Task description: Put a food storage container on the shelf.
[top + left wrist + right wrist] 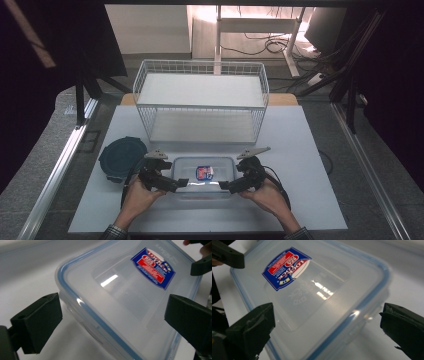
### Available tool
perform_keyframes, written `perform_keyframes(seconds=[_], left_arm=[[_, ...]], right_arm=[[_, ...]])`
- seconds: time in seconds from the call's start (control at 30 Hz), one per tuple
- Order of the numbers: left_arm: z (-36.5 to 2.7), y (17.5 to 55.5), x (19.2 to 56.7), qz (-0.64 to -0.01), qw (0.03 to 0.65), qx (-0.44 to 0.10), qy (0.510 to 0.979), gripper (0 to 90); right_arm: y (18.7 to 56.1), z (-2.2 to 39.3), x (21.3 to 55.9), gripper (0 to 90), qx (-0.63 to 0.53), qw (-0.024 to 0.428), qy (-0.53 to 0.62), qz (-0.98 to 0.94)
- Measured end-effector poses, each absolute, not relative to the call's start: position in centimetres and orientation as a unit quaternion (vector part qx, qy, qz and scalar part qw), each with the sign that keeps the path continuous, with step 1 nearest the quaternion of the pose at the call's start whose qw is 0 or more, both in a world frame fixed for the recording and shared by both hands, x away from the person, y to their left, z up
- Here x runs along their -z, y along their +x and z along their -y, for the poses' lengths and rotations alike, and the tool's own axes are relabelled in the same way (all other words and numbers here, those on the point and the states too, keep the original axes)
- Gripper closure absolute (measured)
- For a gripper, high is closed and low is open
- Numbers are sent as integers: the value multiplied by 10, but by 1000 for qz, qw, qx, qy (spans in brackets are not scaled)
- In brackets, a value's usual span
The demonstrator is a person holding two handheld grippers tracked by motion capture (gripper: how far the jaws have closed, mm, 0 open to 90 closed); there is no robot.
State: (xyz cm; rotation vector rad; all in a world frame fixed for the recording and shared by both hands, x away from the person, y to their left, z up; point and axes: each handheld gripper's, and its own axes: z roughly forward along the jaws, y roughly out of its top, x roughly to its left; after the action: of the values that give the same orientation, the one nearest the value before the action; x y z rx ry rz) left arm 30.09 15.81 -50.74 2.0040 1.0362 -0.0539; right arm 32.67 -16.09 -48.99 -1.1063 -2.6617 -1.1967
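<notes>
The left tongs and the right tongs come at a clear plastic container from its two short ends, each held in a hand — the left hand and the right hand enter from the near edge of the white surface. Both tongs stand wide: in the left gripper view the two black jaws straddle the container's corner with open space on either side, and in the right gripper view the jaws likewise sit well apart, one on each side of the opposite corner, not closed on it. The container lies flat on the surface near the person's edge, between the two tongs, its lid on and rimmed by a blue seal. A blue and red label sits on the lid, a little toward the right end in the high view; it reads clearly in both gripper views. Whether the jaw tips actually touch the container's walls cannot be told — they are at least just beside them. Beyond the container stands a white wire basket, well apart from it, and a dark round lid lies on the surface to the left, just beside the left hand's gripper.
</notes>
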Motion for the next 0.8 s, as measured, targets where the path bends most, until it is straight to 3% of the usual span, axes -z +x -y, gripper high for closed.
perform_keyframes(seconds=[0.07,0.1,0.17,0.27,0.4,0.47,0.5,0.57,0.63,0.8], left_arm=[[-159,303,512,-416,434,46,798,0],[-160,304,519,-424,443,77,786,0],[-161,305,521,-427,445,86,782,0],[-163,303,522,-436,440,109,777,24],[-177,292,518,-439,454,122,766,236],[-182,286,518,-434,464,127,762,264],[-185,280,517,-428,469,125,763,322],[-187,278,517,-425,473,124,762,349],[-193,276,519,-431,498,137,740,448],[-193,274,516,-416,508,123,744,498]], right_arm=[[330,162,492,0,387,29,-361,848],[334,163,498,0,393,66,-371,839],[337,165,504,0,392,101,-385,829],[337,168,505,20,395,109,-388,826],[329,174,497,118,397,90,-380,831],[324,180,495,194,406,91,-377,827],[322,188,493,305,422,102,-389,812],[321,192,493,345,430,107,-392,806],[318,200,490,404,436,119,-392,801],[316,203,495,316,430,147,-393,800]])
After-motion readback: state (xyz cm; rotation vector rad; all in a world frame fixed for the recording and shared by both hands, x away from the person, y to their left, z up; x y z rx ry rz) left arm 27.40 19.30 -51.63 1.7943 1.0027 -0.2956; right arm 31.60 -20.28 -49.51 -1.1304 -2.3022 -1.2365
